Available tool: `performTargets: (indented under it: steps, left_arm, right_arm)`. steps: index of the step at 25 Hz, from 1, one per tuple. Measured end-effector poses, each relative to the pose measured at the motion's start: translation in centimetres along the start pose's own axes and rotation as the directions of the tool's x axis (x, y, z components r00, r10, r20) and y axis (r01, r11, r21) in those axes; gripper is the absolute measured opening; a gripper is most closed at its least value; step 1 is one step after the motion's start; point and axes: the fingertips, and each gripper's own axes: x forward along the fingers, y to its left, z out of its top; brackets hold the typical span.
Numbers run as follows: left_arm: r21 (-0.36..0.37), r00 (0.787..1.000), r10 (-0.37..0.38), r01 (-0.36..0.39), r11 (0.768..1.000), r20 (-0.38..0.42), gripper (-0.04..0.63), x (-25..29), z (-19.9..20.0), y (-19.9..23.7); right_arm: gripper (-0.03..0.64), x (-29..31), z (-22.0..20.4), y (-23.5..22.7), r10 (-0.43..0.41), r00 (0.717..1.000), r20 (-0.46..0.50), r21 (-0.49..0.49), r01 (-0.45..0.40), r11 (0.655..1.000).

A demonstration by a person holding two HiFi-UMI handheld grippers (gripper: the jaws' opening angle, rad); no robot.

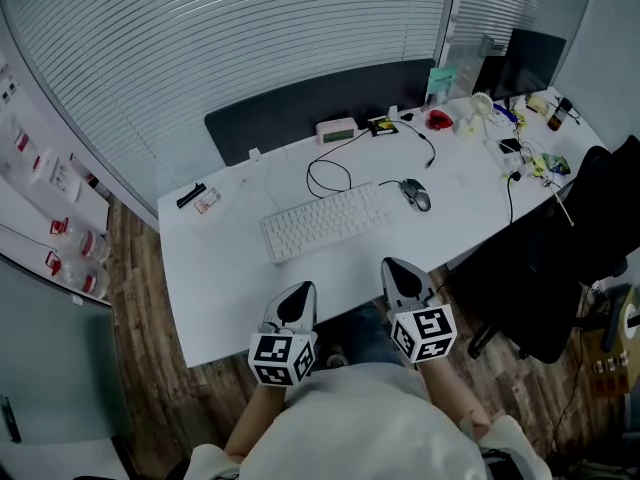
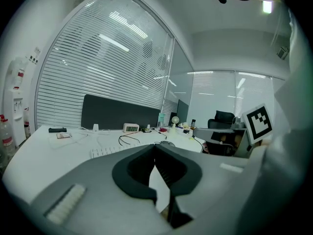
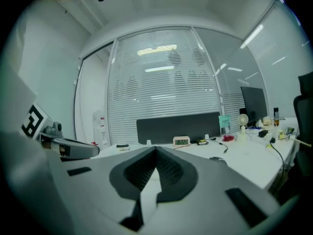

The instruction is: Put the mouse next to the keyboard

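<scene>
- Hovering at the worktop's (image 1: 240, 193) near edge, our left tongs (image 1: 299, 292) and right tongs (image 1: 399, 269) are both clenched, empty.
- We see the mouse (image 1: 416, 195) just right of the keyboard (image 1: 325, 220), farther off.

White desk (image 1: 225, 293), wood floor (image 1: 145, 388) (dark planks), slatted blinds (image 1: 250, 38), black chair (image 1: 560, 263)

The left gripper (image 2: 155, 148) has its jaws pressed together, nothing between them, over a white desk (image 2: 39, 155). Beyond its tips lie a white keyboard (image 2: 105, 152), a grey mouse (image 2: 166, 143) and a small clock (image 2: 130, 128) before a dark panel (image 2: 117, 112).
</scene>
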Motion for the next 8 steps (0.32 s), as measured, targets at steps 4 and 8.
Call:
performTargets:
  steps: [4, 8]
  left_arm:
    - [-0.007, 1.0, -0.005, 0.005, 1.0, -0.003, 0.011, 0.14, -0.12, 0.1]
    - [-0.009, 1.0, -0.006, 0.006, 1.0, -0.003, 0.011, 0.37, -0.12, 0.18]
  right_arm:
    - [0.002, 0.32, -0.05, -0.13, 0.002, 1.0, -0.002, 0.008, -0.001, 1.0]
    - [0.0, 0.58, -0.05, -0.27, 0.008, 1.0, -0.003, 0.02, -0.008, 1.0]
